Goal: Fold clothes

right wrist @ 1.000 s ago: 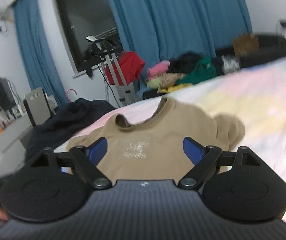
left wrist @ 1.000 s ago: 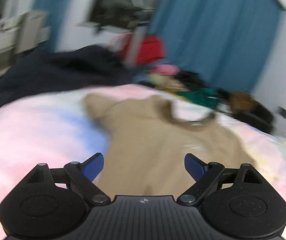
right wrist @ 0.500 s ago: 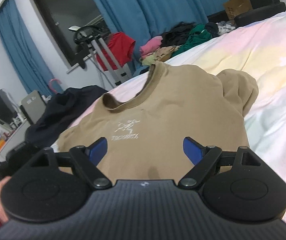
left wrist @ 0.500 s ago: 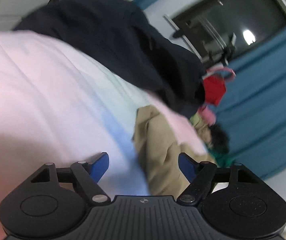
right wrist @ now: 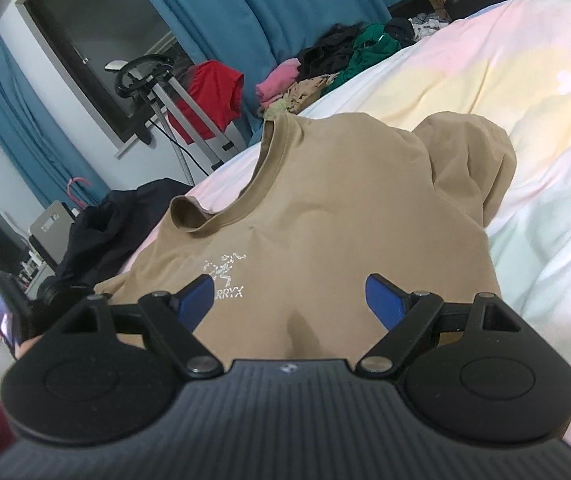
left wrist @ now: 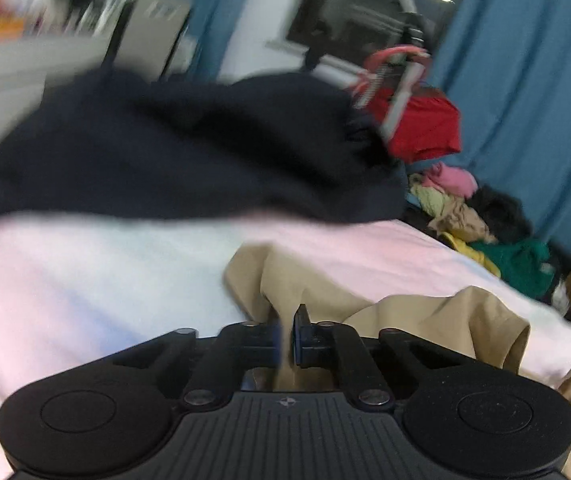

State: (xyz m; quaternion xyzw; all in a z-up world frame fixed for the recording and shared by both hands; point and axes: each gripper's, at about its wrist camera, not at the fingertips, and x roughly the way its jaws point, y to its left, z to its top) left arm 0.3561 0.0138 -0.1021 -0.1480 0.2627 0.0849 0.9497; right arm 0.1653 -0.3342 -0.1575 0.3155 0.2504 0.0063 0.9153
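A tan T-shirt (right wrist: 325, 200) with a white chest logo lies face up on the pastel bed sheet (right wrist: 545, 80), its collar pointing away. In the right wrist view my right gripper (right wrist: 287, 300) hovers open just over the chest, with the logo between its blue pads and nothing pinched. In the left wrist view the shirt (left wrist: 445, 320) is bunched at its sleeve side. My left gripper (left wrist: 287, 336) is closing there, and its pads meet on a raised fold of the tan fabric.
A dark navy garment (left wrist: 165, 152) is heaped at the far side of the sheet (left wrist: 85, 280). Beyond the bed are a pile of coloured clothes (left wrist: 465, 208), a red garment on a metal stand (right wrist: 209, 96) and blue curtains (right wrist: 285, 8). A hand (right wrist: 25, 350) shows at the left edge.
My left gripper swung across the bed to the shirt's sleeve side and went from wide open to closed on the fabric. My right gripper sank closer to the chest, still open.
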